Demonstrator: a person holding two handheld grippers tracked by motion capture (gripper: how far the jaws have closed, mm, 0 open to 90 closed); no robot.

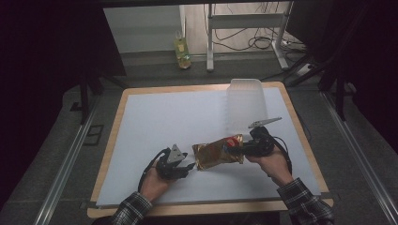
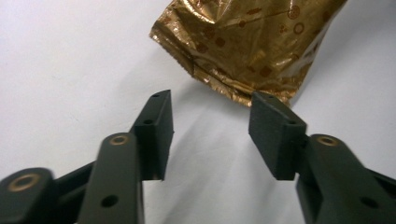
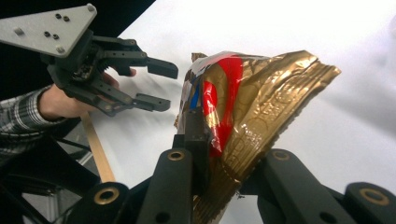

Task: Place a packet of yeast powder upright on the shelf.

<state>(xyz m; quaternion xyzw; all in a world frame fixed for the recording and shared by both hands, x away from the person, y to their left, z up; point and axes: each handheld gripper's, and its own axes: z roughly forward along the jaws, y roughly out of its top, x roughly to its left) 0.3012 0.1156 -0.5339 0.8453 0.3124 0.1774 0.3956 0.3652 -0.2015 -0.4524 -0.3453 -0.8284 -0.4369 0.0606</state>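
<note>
Beyond the right jaws: a clear plastic container (image 1: 245,104) is standing upside down on the desk (image 1: 155,117), well apart from the left gripper; nothing can be made out inside it.
Pouch: a gold foil pouch (image 1: 218,151) with a red patch is lying between the two grippers, one end caught in the right jaws, the other end pointing at the left jaws.
Right jaws: the right gripper (image 3: 215,154) is clamping its jaws onto the crumpled end of the pouch and is holding it just above the desk.
Left jaws: the left gripper (image 2: 211,133) is standing about half open, holding nothing; its jaws are sitting just short of the pouch's sealed edge, one tip nearly touching it.
Behind the desk: a yellow bottle (image 1: 182,50) is standing on the floor.
</note>
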